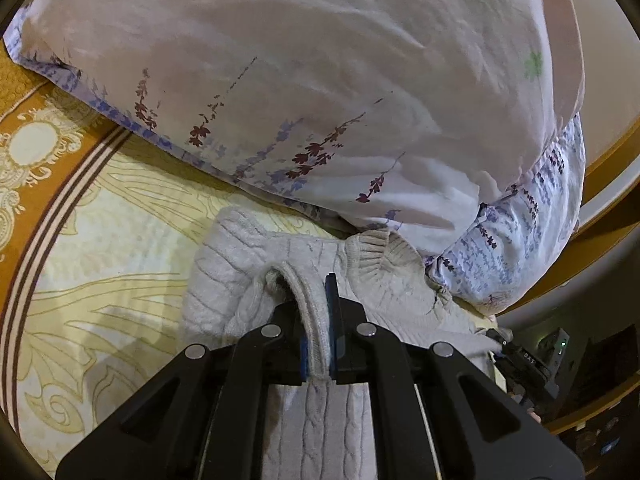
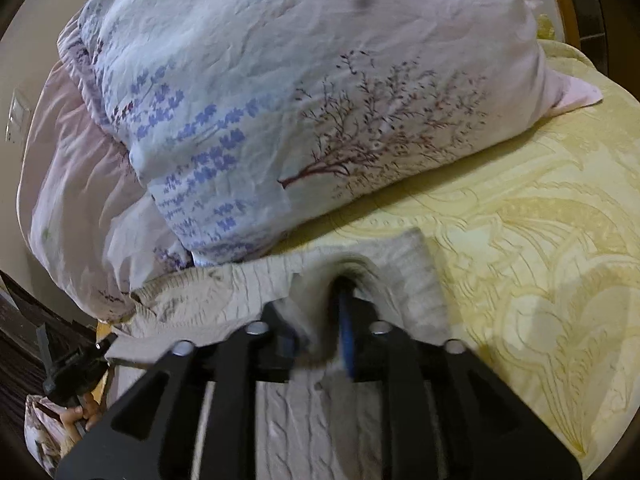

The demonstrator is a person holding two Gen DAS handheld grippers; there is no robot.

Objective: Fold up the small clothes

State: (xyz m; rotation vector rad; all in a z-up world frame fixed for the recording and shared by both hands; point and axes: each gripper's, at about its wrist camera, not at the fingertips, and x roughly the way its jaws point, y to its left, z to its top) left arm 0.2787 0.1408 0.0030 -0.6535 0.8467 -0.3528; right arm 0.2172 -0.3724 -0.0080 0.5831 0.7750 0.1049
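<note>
Yellow bedspread [image 1: 100, 248] with a pale leaf pattern covers the bed, edged at far left by an ochre border with striped lines. Behind it, pillows [image 1: 320, 80] in pale pink cases printed with purple and maroon sprigs fill the upper part of both views.

On the bedspread, just in front of the pillows and touching their lower edge, lies a pale grey cable-knit sweater [image 1: 240, 264]. Its ribbed hem bunches up toward the pillows on the right of the left wrist view.

In that view the left hand-held gripper [image 1: 318, 344] is clamped on a rolled edge of the sweater, the knit band running up between the blue pads [image 1: 331, 312]. More cable knit hangs below the fingers. At lower right the other gripper shows small and dark, against the sweater's far edge.

In the right wrist view, which is blurred, the right hand-held gripper [image 2: 320, 340] pinches a fold of the same sweater [image 2: 404, 276], fabric bunched between the jaws beside a blue pad [image 2: 346, 332]. Bedspread [image 2: 540, 280] stretches to the right of it.
</note>
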